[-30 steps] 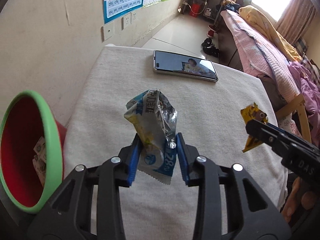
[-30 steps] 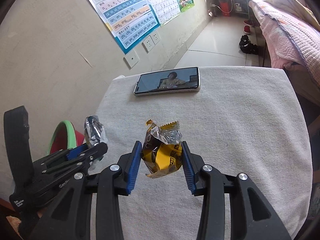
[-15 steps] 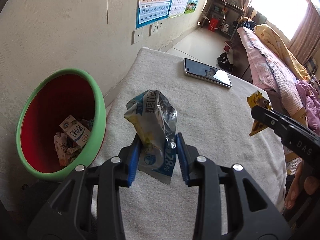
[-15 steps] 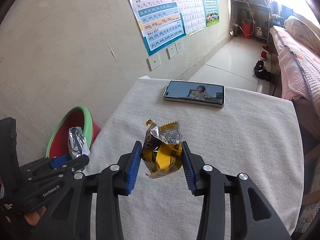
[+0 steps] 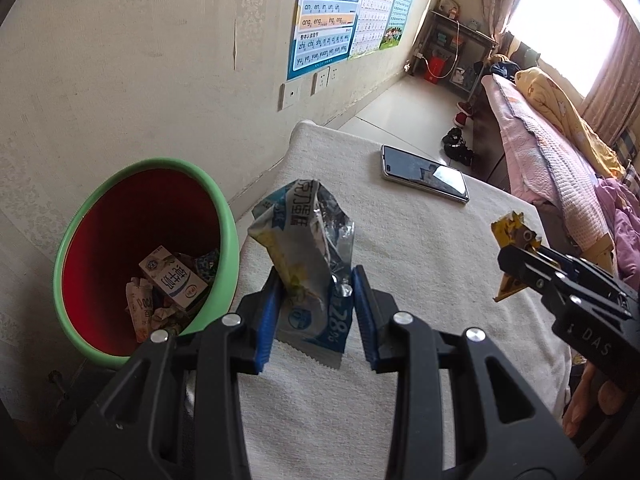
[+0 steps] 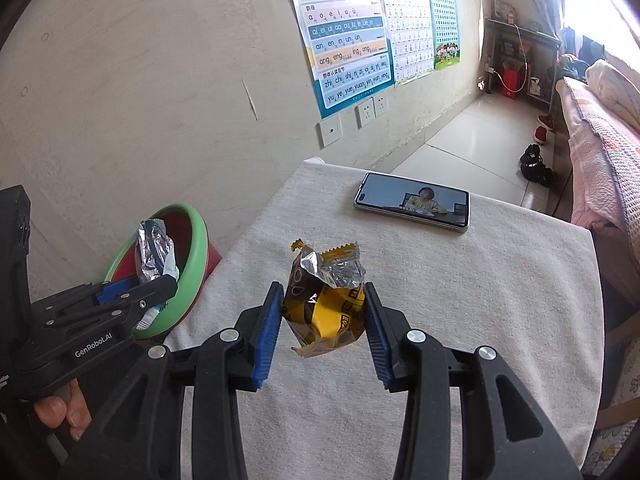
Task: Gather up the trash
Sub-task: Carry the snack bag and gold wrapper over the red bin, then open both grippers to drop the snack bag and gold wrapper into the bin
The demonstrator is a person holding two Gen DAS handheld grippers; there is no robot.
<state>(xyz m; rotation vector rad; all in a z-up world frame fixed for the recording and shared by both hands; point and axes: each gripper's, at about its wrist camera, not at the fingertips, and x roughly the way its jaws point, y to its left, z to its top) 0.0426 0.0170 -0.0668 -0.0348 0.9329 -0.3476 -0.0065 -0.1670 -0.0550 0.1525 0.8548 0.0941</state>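
Bin [image 5: 224, 216], green-rimmed, stands off the table's [image 5: 440, 264] left edge, nearer the left gripper [image 5: 316, 304], which is clamped on a blue-and-white wrapper [image 5: 304, 240]; the right gripper [image 6: 322, 316], clamped on a yellow wrapper [image 6: 328, 304], hangs over the cloth, farther off.

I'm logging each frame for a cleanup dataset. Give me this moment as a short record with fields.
left gripper: shut on blue-white wrapper
right gripper: shut on yellow wrapper
bin: green rim, red inside, beside the table, already holds trash
table: covered in white cloth
phone: flat at the table's far end, screen lit
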